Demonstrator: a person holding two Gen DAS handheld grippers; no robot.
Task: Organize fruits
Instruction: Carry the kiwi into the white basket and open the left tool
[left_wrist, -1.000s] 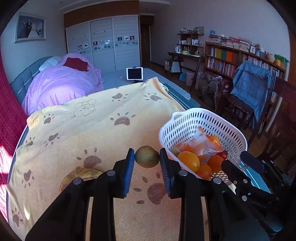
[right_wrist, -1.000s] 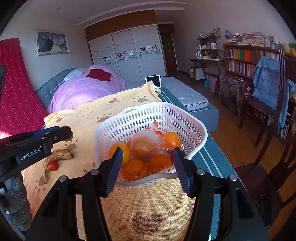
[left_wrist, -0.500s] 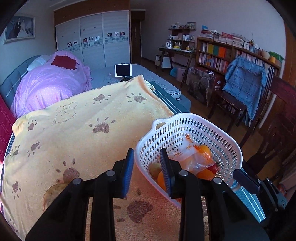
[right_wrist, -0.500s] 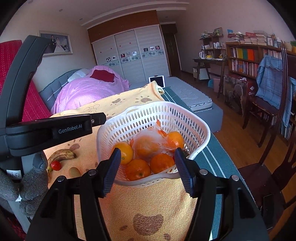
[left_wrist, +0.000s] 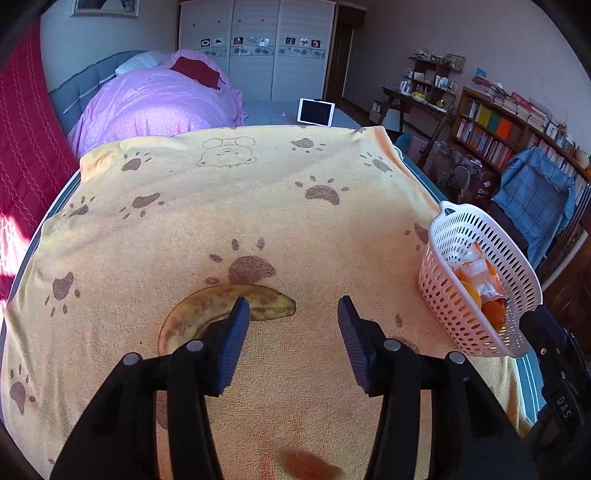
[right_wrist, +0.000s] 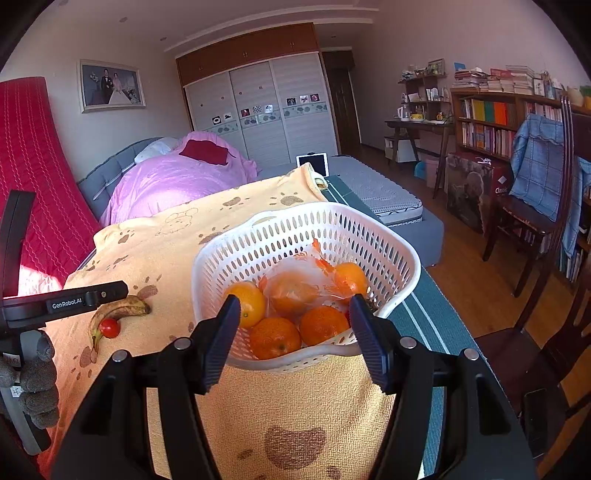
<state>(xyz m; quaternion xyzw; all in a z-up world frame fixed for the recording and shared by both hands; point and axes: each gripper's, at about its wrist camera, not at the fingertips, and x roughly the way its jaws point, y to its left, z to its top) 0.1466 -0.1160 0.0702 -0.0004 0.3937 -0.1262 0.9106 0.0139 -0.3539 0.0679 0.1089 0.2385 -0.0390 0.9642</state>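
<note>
Opening with nothing between them, the left gripper's (left_wrist: 291, 314) jaws near the banana (left_wrist: 221, 308); right gripper (right_wrist: 293, 317), parted, frames the basket (right_wrist: 391, 236).

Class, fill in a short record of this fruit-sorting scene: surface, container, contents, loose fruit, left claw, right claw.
surface: yellow paw-print blanket
container: white basket, near blanket's edge
contents: oranges, plastic bag
loose fruit: spotted banana, cherry tomato beside it
left claw: opening, nothing between fingers, over blanket near banana
right claw: open, at basket's near rim
</note>
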